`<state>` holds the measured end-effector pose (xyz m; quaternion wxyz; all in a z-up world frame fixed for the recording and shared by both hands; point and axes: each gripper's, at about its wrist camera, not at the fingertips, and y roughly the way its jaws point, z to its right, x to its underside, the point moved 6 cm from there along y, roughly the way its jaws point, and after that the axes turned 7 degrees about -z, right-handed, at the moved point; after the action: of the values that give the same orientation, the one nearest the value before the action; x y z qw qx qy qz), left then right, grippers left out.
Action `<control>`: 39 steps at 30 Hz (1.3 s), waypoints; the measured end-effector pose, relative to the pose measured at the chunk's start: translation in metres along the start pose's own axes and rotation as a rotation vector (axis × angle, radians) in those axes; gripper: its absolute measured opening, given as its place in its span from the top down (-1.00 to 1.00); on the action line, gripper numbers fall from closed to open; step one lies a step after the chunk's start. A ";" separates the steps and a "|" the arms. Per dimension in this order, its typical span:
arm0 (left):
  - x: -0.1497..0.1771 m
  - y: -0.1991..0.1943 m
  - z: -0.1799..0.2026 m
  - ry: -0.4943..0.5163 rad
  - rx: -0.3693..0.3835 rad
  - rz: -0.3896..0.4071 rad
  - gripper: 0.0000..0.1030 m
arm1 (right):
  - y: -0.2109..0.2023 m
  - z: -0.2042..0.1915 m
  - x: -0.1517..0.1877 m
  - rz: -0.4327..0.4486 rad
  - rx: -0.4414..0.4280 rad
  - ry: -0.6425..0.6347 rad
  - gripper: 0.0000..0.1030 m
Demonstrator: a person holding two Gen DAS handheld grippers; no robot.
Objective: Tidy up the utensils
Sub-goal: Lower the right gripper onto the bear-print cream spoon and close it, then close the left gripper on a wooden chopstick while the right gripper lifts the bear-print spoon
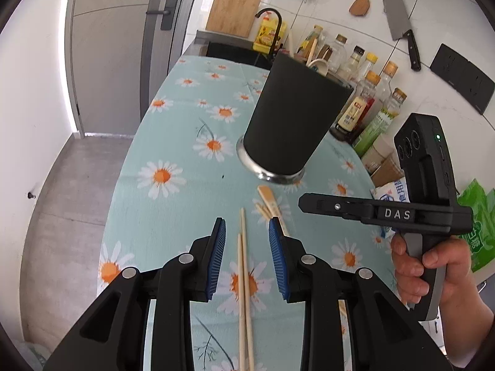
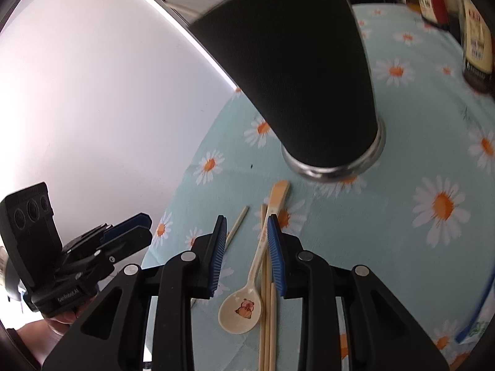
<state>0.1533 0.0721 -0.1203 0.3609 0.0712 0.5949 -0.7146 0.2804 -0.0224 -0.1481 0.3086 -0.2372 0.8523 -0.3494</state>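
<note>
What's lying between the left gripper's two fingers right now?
In the left wrist view, a pair of chopsticks lies on the daisy tablecloth between the open left gripper's fingers, untouched by either one.

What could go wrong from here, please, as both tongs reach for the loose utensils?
1. The left tongs are open over two chopsticks; closing could catch only one or roll them apart.
2. The right tongs straddle a spoon lying against more chopsticks, so both may get pinched together.
3. The holder stands close ahead; a bump could tip it.
</note>
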 end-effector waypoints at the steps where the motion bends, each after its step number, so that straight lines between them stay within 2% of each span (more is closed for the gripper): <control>1: 0.002 0.001 -0.001 -0.005 -0.001 -0.008 0.46 | 0.004 0.002 0.001 -0.011 0.007 0.003 0.44; 7: 0.016 0.007 -0.004 -0.011 -0.009 -0.061 0.46 | 0.024 0.007 0.005 -0.088 -0.007 0.036 0.45; 9: 0.021 0.009 -0.004 -0.011 -0.012 -0.077 0.46 | 0.030 0.008 0.006 -0.116 -0.005 0.052 0.58; 13: 0.031 0.012 -0.007 -0.022 -0.013 -0.105 0.46 | 0.041 0.014 0.006 -0.157 0.016 0.086 0.60; 18: 0.039 0.015 -0.009 -0.028 -0.013 -0.126 0.46 | 0.046 0.015 0.000 -0.178 0.018 0.101 0.71; 23: 0.040 0.018 -0.009 -0.031 -0.006 -0.135 0.46 | 0.050 0.013 -0.003 -0.207 0.019 0.103 0.71; 31: 0.041 0.026 -0.007 -0.030 -0.006 -0.160 0.46 | 0.055 0.005 -0.004 -0.228 0.107 0.037 0.75; 39: 0.041 0.031 -0.006 -0.033 -0.003 -0.176 0.46 | 0.053 0.004 0.000 -0.230 0.067 0.060 0.89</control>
<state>0.1400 0.0586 -0.1683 0.3067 0.0065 0.5939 -0.7438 0.2731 0.0103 -0.1895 0.2484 -0.3125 0.8163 -0.4175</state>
